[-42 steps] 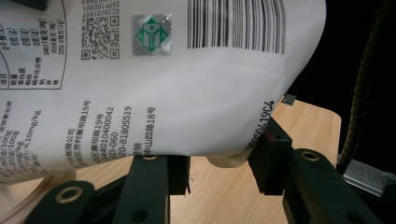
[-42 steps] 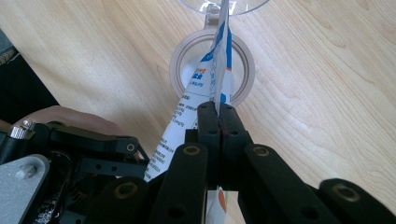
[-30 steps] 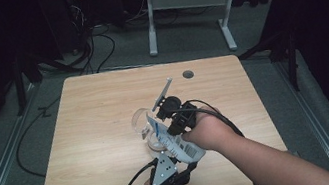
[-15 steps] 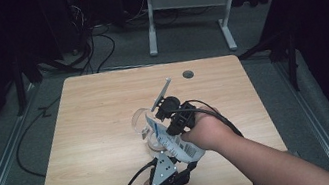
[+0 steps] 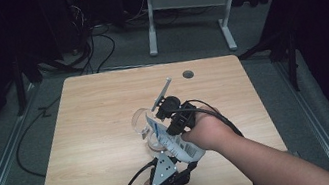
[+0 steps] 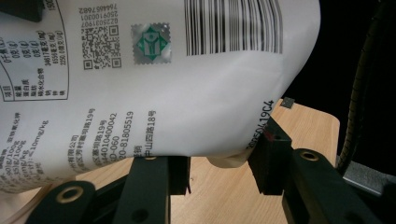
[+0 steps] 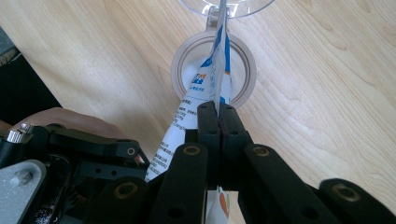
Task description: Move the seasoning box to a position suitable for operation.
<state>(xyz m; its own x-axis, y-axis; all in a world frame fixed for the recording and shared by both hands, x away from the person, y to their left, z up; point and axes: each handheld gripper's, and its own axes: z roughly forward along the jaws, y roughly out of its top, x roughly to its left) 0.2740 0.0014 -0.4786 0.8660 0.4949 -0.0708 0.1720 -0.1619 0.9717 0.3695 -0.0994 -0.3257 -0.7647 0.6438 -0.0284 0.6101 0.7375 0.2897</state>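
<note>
change: none, both hands static since a second ago
left gripper (image 5: 166, 149): half-open jaws grip pouch (image 5: 173, 141) base
right gripper (image 7: 218, 114): clamped on pouch edge
status: pouring into glass (image 5: 143, 121) pending

So on the light wooden table (image 5: 98, 134), the white printed plastic pouch (image 5: 173, 141) hangs over a beige tape ring (image 7: 184, 60), with the clear glass cup (image 5: 141, 121) just behind it, 2 grippers at the near edge.
</note>
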